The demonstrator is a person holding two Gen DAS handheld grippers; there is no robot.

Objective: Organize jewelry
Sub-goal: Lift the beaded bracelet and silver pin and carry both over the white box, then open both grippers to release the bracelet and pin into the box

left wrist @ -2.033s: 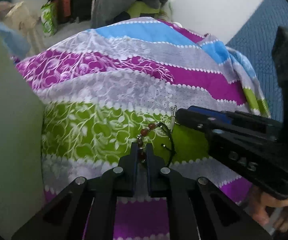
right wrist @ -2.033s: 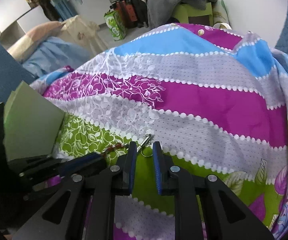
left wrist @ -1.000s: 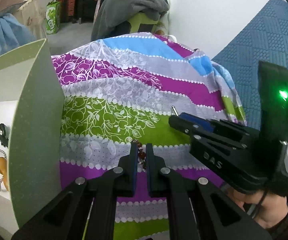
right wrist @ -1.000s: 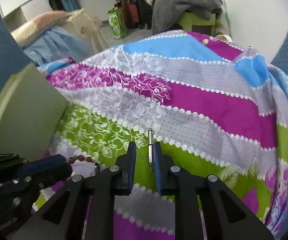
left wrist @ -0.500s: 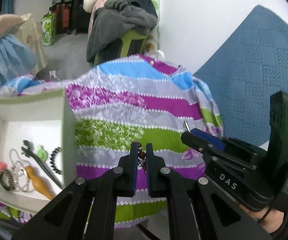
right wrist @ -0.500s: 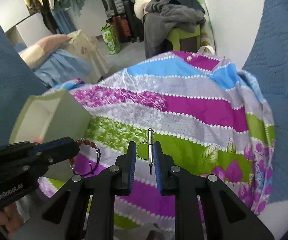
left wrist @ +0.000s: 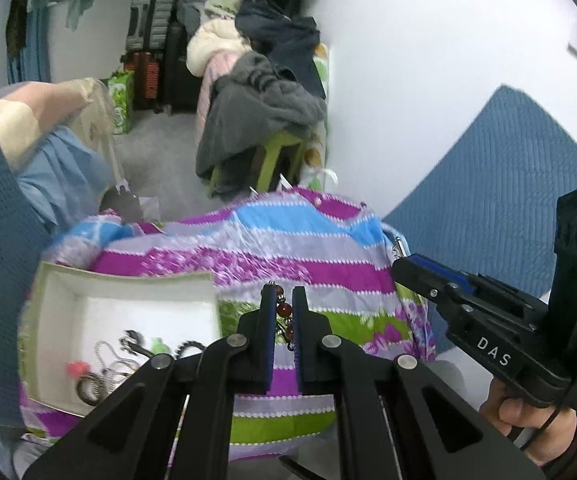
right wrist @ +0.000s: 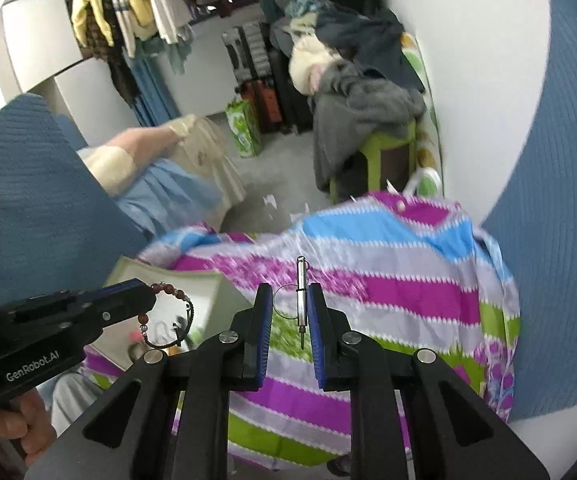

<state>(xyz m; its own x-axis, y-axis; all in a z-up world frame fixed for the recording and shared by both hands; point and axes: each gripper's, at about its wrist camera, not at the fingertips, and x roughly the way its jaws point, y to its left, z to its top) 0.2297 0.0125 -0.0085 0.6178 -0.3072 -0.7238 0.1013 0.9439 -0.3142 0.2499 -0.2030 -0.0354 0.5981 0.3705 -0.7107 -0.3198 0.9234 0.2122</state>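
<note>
In the box (left wrist: pixel 128 280), blurred jewelry (left wrist: pixel 120 354) tangles indistinctly.

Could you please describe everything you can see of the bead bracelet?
The bead bracelet is a loop of reddish-brown round beads with small silvery spacers, finished with a dark cord. The left gripper pinches its beaded part, and the rest hangs down freely in the air, above the striped cloth and near the open box. Nothing else touches it.

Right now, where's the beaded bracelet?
Beaded bracelet hangs from the shut left claw, low left in the right wrist view, in the air over the open box on the striped cloth.
</note>
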